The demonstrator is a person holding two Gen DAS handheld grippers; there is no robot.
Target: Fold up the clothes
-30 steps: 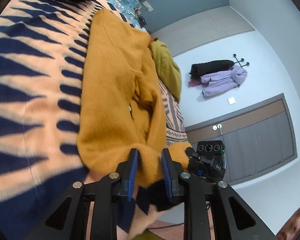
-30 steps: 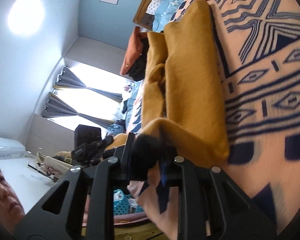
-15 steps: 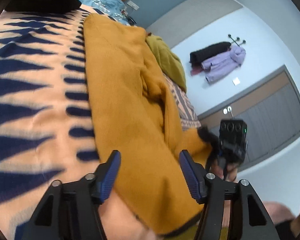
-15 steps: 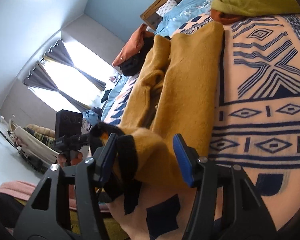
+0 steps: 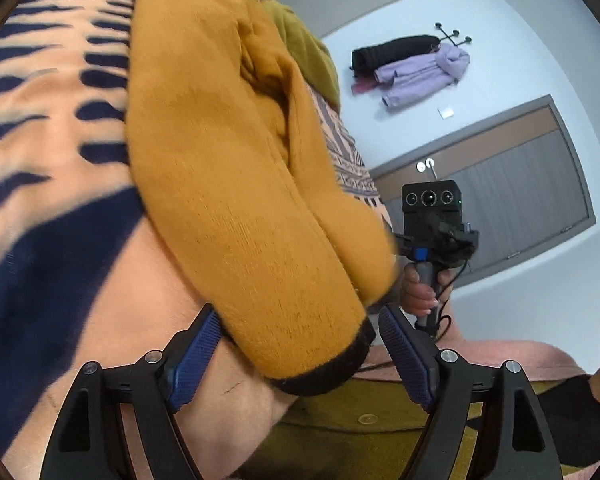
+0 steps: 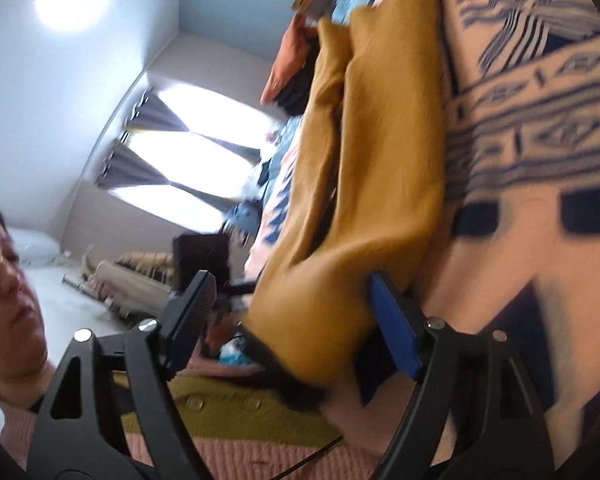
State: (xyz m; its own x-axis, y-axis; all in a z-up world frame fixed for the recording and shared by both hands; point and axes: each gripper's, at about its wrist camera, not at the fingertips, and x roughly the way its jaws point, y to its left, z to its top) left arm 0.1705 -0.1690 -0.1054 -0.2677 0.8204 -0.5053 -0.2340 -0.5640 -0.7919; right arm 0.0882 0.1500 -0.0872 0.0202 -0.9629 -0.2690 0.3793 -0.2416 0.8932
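Both hems have just been let go: the left gripper (image 5: 300,354) and right gripper (image 6: 296,320) were pinching the sweater (image 5: 228,168) a second ago and are now opening, jaws spread, cloth loose between them. That fold seems laid. Fuzzy mustard knit, dark-trimmed, lies lengthwise at the blanket's (image 5: 40,128) near edge.

Pale walls (image 5: 520,20), curtained window (image 6: 188,152), grey door (image 5: 512,196).
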